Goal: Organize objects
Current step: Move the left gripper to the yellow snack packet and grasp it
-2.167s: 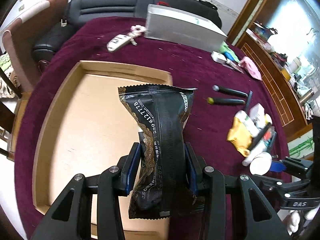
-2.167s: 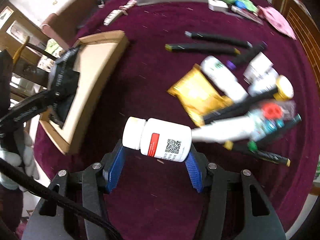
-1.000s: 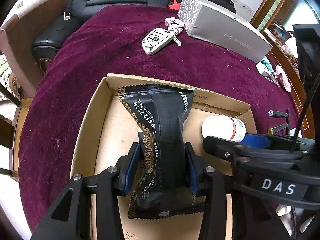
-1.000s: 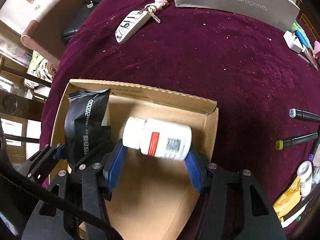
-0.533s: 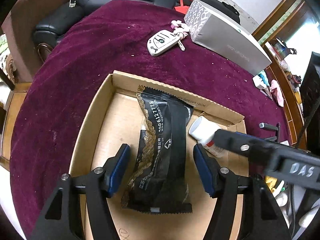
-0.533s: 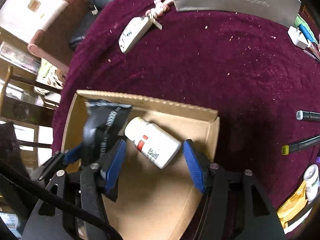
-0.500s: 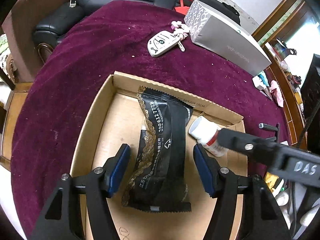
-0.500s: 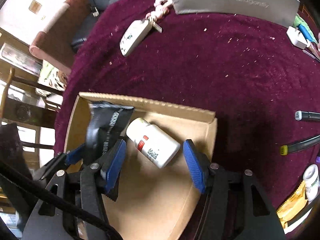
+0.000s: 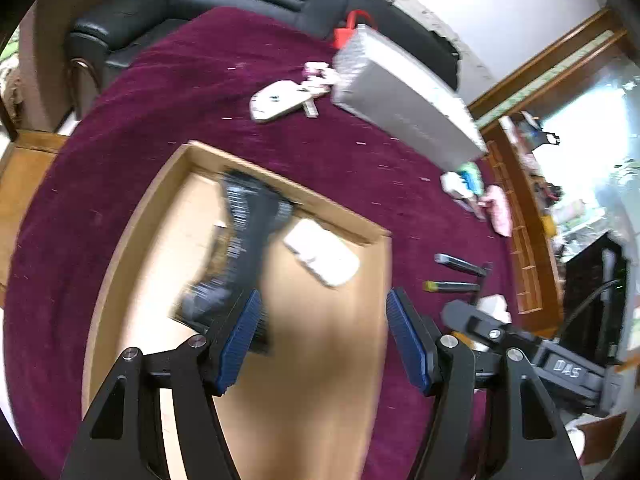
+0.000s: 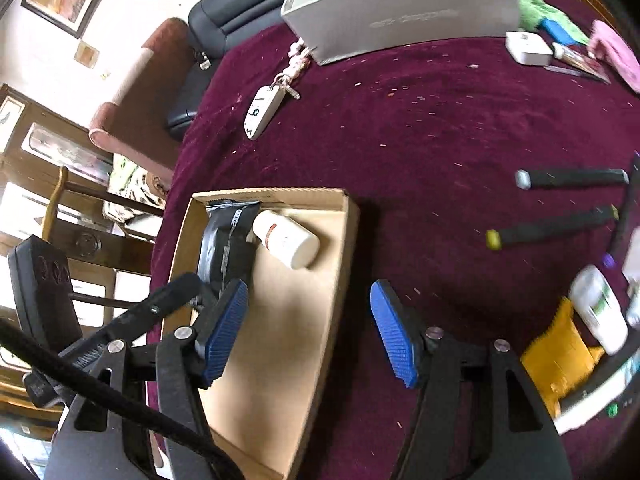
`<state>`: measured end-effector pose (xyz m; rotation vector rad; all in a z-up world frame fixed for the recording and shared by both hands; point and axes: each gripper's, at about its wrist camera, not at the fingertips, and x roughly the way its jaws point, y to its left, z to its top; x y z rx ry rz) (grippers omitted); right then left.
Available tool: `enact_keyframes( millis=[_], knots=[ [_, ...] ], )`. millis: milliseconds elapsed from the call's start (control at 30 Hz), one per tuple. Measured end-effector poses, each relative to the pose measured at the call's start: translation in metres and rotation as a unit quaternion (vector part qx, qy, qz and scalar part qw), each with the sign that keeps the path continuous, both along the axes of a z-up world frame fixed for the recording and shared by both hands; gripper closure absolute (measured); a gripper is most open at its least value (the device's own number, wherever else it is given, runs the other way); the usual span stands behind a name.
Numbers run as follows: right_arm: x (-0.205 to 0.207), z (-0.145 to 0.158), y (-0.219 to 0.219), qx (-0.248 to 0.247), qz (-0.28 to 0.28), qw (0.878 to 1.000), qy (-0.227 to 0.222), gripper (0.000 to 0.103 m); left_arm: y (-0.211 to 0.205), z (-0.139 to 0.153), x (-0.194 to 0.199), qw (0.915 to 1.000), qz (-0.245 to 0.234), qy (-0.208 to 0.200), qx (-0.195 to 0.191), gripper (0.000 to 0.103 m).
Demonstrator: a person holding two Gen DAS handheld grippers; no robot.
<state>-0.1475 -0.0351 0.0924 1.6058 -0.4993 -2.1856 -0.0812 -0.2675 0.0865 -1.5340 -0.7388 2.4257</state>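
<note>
A shallow cardboard tray (image 9: 280, 184) lies on the purple tablecloth. A black snack packet (image 9: 244, 232) and a white pill bottle (image 9: 322, 258) lie inside it at the far end, side by side. My left gripper (image 9: 323, 304) hovers open above the tray floor with nothing between its blue pads. In the right wrist view the tray (image 10: 280, 193), the packet (image 10: 226, 240) and the bottle (image 10: 288, 240) show again. My right gripper (image 10: 309, 292) hangs over the tray's right wall, jaws opening and empty. The left wrist view is motion-blurred.
A grey box (image 10: 400, 0) and a white key fob (image 10: 264, 110) lie beyond the tray. To the right lie two black markers (image 10: 568, 178), a yellow packet (image 10: 560, 360), a white bottle (image 10: 596, 308) and other small items. A black sofa stands behind the table.
Both grippers opened, letting go of the packet and the bottle, which now lie in the tray. Both have since lifted and drawn back, the right one shifting toward the tray's right wall.
</note>
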Motion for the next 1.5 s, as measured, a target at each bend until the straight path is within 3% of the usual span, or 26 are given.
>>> enact_keyframes(
  millis=[267,500,867,1267,1433,1500],
  knots=[
    [0.021,0.007,0.047,-0.016,-0.028,0.999,0.004,0.039,0.04,0.01,0.014,0.9994,-0.001,-0.003,0.035,0.044],
    [0.057,0.021,0.113,-0.019,-0.079,0.996,0.03,0.039,0.085,0.006,0.026,0.9976,-0.038,-0.019,0.056,0.044],
    [0.1,-0.006,0.234,-0.039,-0.192,0.981,-0.005,0.036,0.195,-0.01,0.012,0.9934,-0.107,-0.035,-0.023,0.044],
    [0.124,-0.017,0.278,-0.034,-0.193,0.981,-0.01,0.036,0.261,-0.059,-0.017,0.9865,-0.089,-0.041,-0.131,0.044],
    [0.125,-0.023,0.285,-0.033,-0.187,0.982,-0.018,0.036,0.299,-0.057,-0.009,0.9714,-0.132,0.004,-0.197,0.044],
    [0.124,-0.024,0.286,-0.032,-0.183,0.982,-0.019,0.036,0.31,-0.055,-0.001,0.9659,-0.169,0.011,-0.196,0.06]
  ],
)
